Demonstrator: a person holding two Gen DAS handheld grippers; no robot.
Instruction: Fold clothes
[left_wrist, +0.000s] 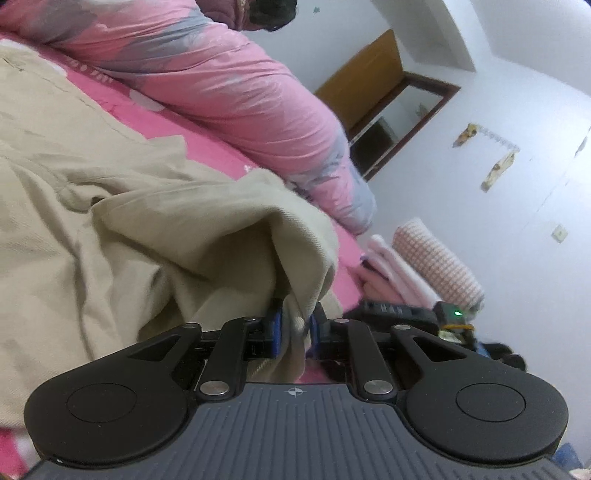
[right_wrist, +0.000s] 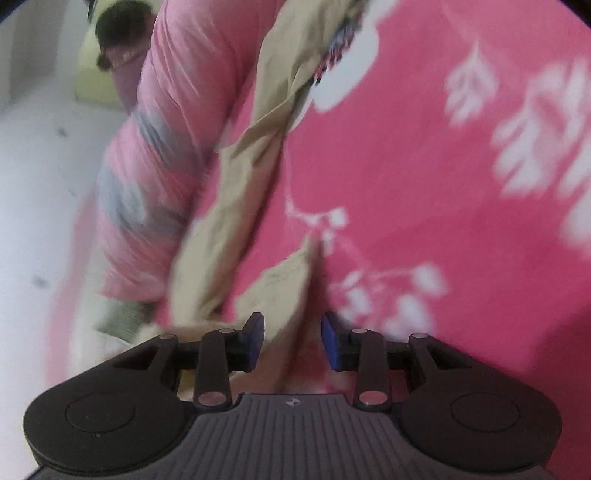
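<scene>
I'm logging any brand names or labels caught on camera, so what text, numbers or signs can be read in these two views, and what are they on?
No words or numbers can be read.
Crosshair mark, no lettering: on the ribbed grey gripper body.
Pale letter-like marks on the black device at the bed's edge: too blurred to read.
Small white marks on the pink sheet: too small to tell.
Right wrist view: motion-blurred, nothing legible.

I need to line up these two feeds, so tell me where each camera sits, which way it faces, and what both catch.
Left wrist: on the left gripper, looking along its fingers across the bed at the beige garment, quilt and far wall; cloth lies between its blue pads.
Right wrist: on the right gripper, tilted down at the pink floral bedsheet; jaws apart, a beige corner just ahead of them.
Shared: the beige garment, the pink bedsheet and the rolled pink quilt.
</scene>
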